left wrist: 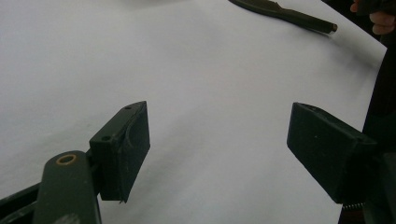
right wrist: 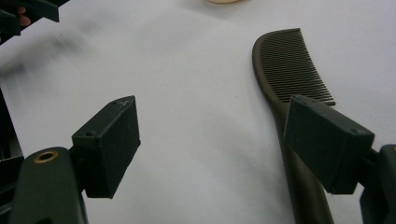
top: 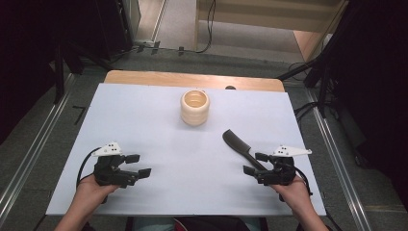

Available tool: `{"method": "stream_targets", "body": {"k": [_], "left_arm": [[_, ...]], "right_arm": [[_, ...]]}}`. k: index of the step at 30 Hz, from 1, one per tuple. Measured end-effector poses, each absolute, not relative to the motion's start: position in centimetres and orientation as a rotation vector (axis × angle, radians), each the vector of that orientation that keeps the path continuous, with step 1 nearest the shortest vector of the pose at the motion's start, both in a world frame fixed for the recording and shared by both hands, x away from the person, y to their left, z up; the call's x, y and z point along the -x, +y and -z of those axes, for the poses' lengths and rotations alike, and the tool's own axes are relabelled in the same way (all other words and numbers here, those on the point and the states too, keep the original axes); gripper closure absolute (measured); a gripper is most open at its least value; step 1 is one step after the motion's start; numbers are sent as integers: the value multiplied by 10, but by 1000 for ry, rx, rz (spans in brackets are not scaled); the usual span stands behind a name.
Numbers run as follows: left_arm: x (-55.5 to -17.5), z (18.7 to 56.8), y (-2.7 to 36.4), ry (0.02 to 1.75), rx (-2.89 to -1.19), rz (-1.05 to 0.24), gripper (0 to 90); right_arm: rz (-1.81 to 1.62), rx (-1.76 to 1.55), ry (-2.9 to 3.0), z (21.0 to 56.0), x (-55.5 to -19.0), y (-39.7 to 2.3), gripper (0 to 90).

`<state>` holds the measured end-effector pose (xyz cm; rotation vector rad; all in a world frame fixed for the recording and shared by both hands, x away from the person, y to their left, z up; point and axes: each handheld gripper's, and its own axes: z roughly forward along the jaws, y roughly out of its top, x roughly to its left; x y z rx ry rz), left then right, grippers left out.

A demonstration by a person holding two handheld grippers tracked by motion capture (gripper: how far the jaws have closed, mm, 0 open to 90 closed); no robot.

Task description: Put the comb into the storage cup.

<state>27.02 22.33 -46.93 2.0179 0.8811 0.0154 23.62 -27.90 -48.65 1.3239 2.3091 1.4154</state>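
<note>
Dark comb (top: 236, 144) flat on the white tabletop (top: 159, 125), lying on a diagonal, toothed end toward the far side, handle end running under the right claw (top: 254, 163). Right claw held low at the near right of the tabletop, jaws wide apart, nothing gripped. Left claw (top: 136, 164) at the near left, well apart from the comb, jaws likewise spread and empty. Ribbed cream cup (top: 195, 108) upright near the far middle, apart from comb and claws.

From the right claw's own view: fine teeth of the comb (right wrist: 294, 70) plainly seen, handle passing behind the right-hand jaw; contact between jaw and handle probably none, though hard to tell from this angle. Bare white surface between the two jaws. Edge of the cup (right wrist: 226, 2) just cut off at the top.

From the left claw's view: bare tabletop between open jaws, comb (left wrist: 285, 13) far off at the top, its handle tip toward a hand (left wrist: 383, 21) at the corner.
</note>
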Motion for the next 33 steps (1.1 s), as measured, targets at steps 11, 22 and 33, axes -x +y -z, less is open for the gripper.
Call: {"method": "stream_targets", "body": {"k": [11,22,33], "left_arm": [[-271,469,224,892,-2010,-15,220],[-271,470,224,893,-2012,-7,221],[-271,470,224,893,-2014,-2,221]], "right_arm": [[-1424,-1329,2317,487,-238,-279,167],[-1428,-1330,2319,487,-238,-279,167],[-1432,-1328,2327,488,-238,-279,167]]}}
